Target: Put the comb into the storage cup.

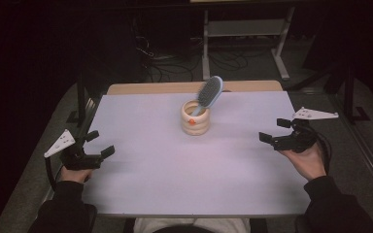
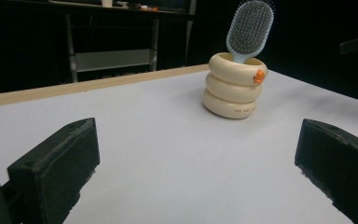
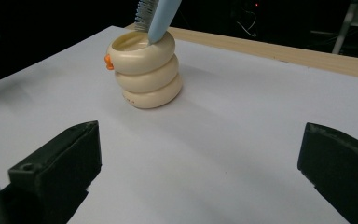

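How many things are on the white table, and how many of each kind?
Cream ring-shaped holder: 1
Blue hairbrush standing in the holder: 1
Grippers held over the table's edges: 2, left gripper and right gripper
Total: 4

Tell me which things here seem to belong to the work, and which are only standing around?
Probably part of the work:
- light blue plastic hairbrush, standing tilted in the holder
- cream ringed holder with orange spot
- left gripper and right gripper, both open, apart from the holder

Only standing around:
- white metal frame behind the table
- cables on the floor
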Demonstrator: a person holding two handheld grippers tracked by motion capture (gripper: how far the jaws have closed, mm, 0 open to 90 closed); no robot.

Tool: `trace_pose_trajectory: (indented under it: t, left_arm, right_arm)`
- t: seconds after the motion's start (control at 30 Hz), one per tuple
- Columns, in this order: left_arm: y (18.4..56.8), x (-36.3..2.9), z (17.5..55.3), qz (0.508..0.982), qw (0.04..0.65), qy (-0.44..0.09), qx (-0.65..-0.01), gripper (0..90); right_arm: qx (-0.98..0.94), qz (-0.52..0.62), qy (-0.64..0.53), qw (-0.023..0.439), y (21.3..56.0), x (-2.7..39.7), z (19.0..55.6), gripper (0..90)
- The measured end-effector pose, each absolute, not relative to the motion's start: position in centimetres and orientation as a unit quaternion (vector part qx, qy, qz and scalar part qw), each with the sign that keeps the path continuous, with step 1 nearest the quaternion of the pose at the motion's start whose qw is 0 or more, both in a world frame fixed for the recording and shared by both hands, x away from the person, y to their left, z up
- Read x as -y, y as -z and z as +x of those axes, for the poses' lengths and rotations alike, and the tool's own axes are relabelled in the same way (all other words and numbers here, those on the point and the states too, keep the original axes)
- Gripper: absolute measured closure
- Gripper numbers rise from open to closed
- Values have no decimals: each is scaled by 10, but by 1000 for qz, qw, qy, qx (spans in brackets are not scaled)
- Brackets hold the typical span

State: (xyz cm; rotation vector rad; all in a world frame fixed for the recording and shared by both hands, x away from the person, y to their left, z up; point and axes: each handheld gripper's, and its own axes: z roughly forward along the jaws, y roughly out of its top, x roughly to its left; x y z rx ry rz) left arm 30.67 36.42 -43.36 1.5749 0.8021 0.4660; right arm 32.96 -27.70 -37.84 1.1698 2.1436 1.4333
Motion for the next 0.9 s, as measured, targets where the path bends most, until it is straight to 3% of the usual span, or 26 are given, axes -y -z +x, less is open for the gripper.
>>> trace_pose_trajectory:
  t: [0.9]
  left_arm:
    - [435,-365,307,682,607,-201,-354,0]
  right_arm:
    - [-747,401,-497,186,406,288,297,0]
